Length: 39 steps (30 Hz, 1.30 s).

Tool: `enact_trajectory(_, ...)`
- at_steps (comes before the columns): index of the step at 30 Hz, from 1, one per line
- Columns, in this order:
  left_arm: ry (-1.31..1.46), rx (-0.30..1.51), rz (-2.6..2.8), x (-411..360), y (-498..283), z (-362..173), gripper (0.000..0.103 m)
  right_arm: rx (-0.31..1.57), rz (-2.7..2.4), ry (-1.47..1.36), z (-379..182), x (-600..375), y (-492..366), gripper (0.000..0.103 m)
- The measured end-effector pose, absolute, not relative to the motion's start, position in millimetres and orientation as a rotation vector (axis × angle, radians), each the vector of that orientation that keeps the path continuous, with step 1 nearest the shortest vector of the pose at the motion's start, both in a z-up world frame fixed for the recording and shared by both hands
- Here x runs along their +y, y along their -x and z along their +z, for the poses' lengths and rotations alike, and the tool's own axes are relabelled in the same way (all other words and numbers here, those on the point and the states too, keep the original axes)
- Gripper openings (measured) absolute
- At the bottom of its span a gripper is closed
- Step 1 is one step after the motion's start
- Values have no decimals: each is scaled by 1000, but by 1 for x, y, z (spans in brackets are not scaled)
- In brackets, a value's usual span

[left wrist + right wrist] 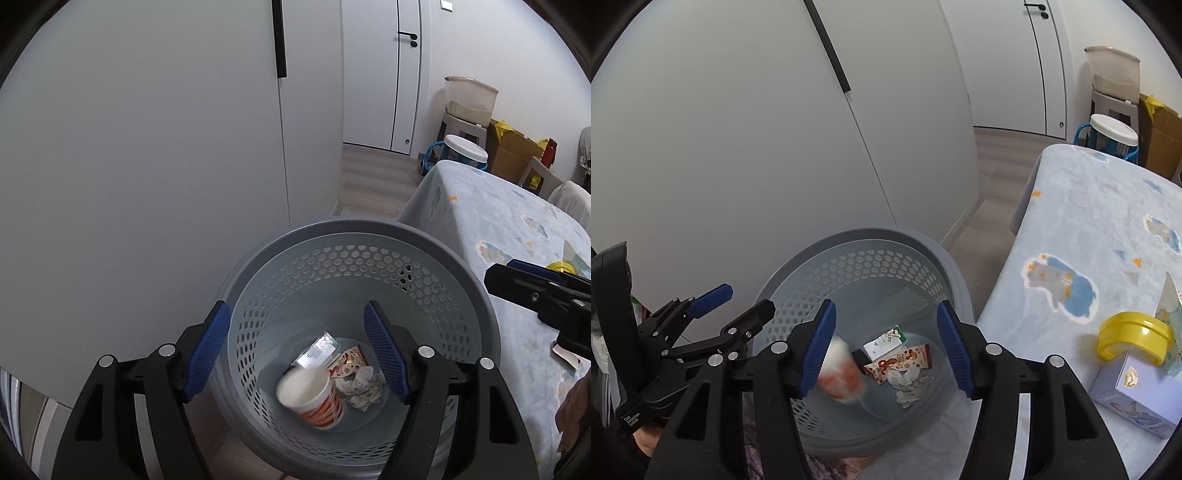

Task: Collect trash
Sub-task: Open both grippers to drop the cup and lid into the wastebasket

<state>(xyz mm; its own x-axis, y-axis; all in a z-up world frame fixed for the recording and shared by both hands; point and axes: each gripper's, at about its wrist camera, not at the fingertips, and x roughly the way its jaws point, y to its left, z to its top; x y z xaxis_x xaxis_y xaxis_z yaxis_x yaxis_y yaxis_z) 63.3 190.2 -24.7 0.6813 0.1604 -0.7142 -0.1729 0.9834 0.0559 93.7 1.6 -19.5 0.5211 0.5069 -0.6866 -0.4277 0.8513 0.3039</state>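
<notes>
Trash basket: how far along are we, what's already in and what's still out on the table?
Done: the grey basket holds a paper cup, a small carton, a snack wrapper and crumpled paper. In hand: nothing; the left gripper and right gripper hang open over the basket. Left: a yellow lid and a purple box sit on the table; whether they are trash is unclear.

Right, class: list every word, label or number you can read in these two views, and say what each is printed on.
No text is clearly readable.
White print on the left gripper's black body: too small.
Lilac box: lettering blurred.
Wrappers in the bin: print too small.
</notes>
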Motion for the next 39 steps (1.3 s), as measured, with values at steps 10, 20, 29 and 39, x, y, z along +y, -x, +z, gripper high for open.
enact_trajectory(10,16,800,190,192,-62,-24,72,854,564,-101,-19,1,-91,57)
enact_trajectory(20,12,798,195,190,-61,-24,72,852,562,-93,-18,3,-89,57)
enact_trajectory(29,12,795,188,190,-61,-23,72,852,561,-94,-18,2,-87,57)
enact_trajectory(39,18,781,166,184,-60,-20,72,847,551,-86,-16,-3,-82,58)
